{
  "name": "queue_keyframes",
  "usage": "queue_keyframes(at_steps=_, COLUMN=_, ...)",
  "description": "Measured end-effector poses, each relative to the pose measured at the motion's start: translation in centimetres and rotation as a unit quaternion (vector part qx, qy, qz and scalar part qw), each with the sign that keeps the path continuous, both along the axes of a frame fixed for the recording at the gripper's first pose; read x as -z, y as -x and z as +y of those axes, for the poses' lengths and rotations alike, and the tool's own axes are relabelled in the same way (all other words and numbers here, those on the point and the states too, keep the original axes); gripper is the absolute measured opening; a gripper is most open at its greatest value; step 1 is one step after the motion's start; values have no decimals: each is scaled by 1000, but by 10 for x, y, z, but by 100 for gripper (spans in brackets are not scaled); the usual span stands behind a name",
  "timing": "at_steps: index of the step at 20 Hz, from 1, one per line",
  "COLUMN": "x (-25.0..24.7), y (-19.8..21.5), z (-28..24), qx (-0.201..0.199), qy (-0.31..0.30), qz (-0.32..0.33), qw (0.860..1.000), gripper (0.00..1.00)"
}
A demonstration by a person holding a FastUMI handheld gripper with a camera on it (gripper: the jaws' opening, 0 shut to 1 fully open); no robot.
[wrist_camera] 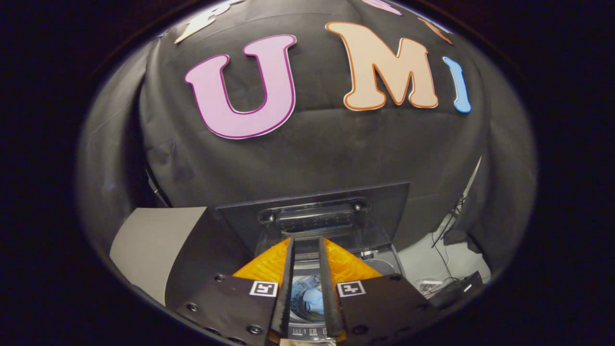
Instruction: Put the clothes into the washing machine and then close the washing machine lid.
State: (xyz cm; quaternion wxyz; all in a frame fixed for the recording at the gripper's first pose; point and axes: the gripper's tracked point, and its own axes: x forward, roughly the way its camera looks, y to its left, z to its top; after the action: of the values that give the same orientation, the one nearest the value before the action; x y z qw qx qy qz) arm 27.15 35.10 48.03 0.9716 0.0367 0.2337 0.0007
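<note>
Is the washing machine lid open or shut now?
Open: the lid stands upright beyond the fingers, and the drum shows between them. The gripper holds nothing.

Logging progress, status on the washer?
Gripper fingers nearly shut, holding nothing. Washing machine lid raised; clothes in the drum. Nothing blocking the lid.

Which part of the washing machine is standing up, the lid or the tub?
The lid stands upright beyond the hand-held gripper; the tub lies open below, between its fingers.

Glossy plastic washing machine lid [314, 211], matt cloth wall [312, 149]
</note>
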Motion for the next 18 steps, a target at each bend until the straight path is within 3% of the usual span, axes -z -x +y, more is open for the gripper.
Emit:
queue_keyframes(at_steps=5, x=-7, y=-31, z=13, qx=-3, qy=9, qz=-20, qw=1000, gripper=98)
queue_keyframes(at_steps=13, x=-19, y=-109, z=31, qx=4, qy=40, qz=-65, qw=997, gripper=99)
queue_keyframes(at_steps=18, x=5, y=-144, z=30, qx=17, qy=55, qz=-56, qw=997, gripper=99)
